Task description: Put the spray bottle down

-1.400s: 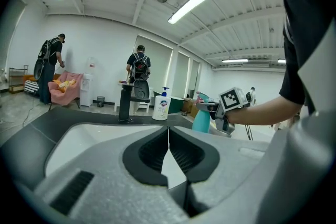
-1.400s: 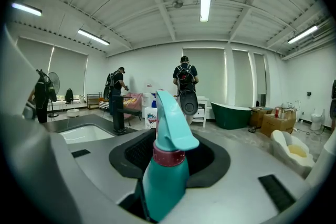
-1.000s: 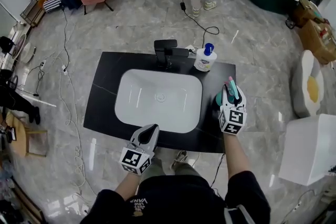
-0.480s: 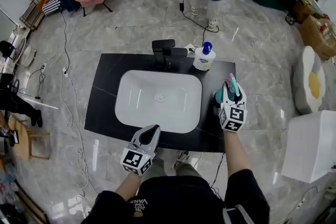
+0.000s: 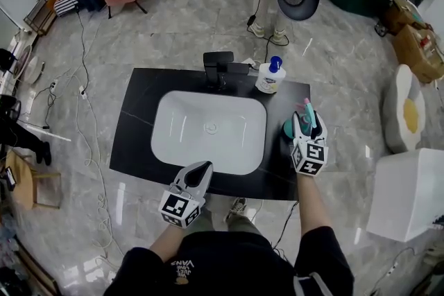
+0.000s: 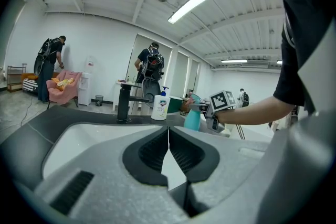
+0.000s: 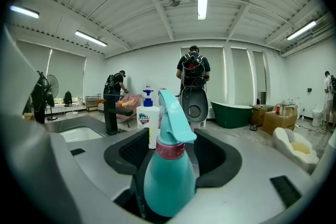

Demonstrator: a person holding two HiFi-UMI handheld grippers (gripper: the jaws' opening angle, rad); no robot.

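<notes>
Right gripper mid-release: jaws opening, now wide, w/ the teal spray bottle upright btwn them. A gap shows on one side of its body, so the pads don't look to be squeezing it. Bottle sits at the right edge of the black counter, just right of the white basin, abt midway front to back. Its base is hidden behind the gripper, but it prob. rests on the counter already. Further back, nr the back right corner, a white hand-soap pump bottle stands beside the black faucet, which is at the middle of the back edge. Left gripper hangs at the front edge, jaws together, nothing in them, pointing across the basin.

Step in hand, as judged: letting go; the put-down itself looks all but done. Next move calls for drawing the right gripper straight back toward the front edge w/ jaws wide, so neither pad clips the bottle's shoulder or trigger head & tips it. Soap bottle is well clear behind.
</notes>
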